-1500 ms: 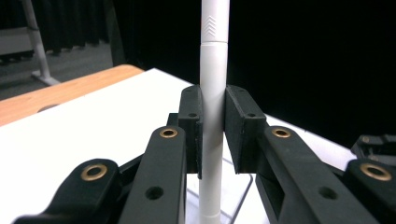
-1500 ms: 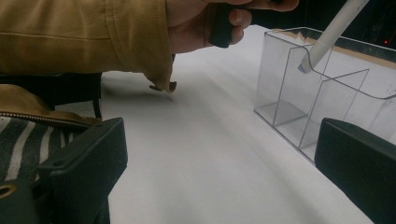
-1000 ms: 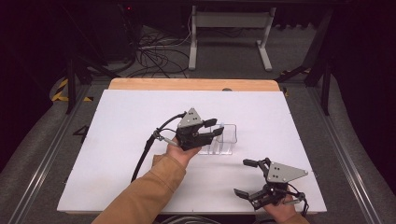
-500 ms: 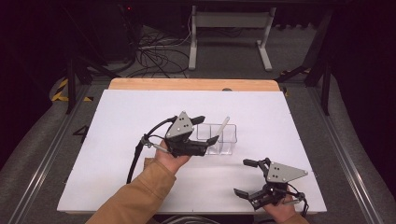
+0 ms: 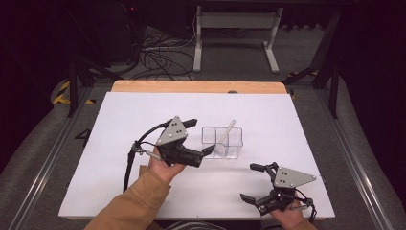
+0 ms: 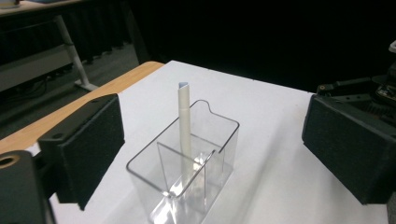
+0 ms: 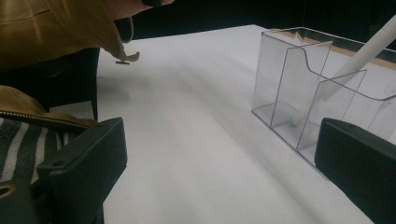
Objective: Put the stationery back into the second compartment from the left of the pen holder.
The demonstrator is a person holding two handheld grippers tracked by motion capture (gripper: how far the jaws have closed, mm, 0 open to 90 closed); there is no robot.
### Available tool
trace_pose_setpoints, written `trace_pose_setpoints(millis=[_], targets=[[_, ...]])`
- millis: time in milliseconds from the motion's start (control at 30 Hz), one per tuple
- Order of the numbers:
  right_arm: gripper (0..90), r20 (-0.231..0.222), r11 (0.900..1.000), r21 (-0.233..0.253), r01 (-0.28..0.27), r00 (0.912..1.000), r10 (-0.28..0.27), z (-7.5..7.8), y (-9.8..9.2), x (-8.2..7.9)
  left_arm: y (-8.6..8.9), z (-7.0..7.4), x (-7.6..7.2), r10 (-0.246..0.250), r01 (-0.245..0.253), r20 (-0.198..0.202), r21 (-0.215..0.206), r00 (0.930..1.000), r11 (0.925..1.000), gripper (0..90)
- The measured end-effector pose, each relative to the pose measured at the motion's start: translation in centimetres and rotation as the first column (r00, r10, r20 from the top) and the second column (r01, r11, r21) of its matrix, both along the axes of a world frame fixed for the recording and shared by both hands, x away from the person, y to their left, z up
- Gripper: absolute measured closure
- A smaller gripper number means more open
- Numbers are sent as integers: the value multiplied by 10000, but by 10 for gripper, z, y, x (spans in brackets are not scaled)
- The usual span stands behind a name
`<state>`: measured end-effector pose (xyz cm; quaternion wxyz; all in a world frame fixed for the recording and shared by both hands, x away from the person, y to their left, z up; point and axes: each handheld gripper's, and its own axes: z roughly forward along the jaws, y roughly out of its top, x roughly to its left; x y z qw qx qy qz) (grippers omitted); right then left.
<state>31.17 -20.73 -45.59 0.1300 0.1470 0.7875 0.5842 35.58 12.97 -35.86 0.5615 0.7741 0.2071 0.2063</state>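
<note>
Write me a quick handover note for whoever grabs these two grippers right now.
Left gripper: open, empty, just left of the clear organizer.
Right gripper: open, empty, resting near the table's front edge.
White pen: leaning in one of the organizer's compartments, tip up.
Done: pen is in the organizer.
Left: nothing else in sight to load; probably just pull the left gripper away.

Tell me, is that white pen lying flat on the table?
No: the white pen stands leaning inside a compartment of the clear plastic holder, its tip sticking up above the rim.
</note>
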Motion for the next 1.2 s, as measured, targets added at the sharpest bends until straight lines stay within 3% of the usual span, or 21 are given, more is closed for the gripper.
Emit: trace_pose_setpoints(millis=[433,567,700,767,1067,1200], targets=[[28,-3,9998,5,203,9998,-203,0,-1,-2,60,-24,-27,511,-511,-2,101,9987,9986,34],[28,-9,9997,-19,241,9997,-241,-1,-1,-2,75,-35,-34,579,-575,-241,189,9980,9982,27],[28,-38,9997,-14,252,9997,-252,-1,-1,-2,93,-45,-37,638,-646,-721,-81,9954,9979,24],[28,-39,9996,-11,267,9996,-267,-1,-1,-3,101,-51,-38,704,-713,-753,-94,9947,9974,24],[28,-78,9994,-46,330,9994,-331,-2,-2,-3,127,-82,-51,635,-600,-911,407,9938,9974,20],[28,-96,9995,-53,318,9994,-319,-2,-2,-3,140,-97,-55,881,-832,-964,540,9914,9951,13]])
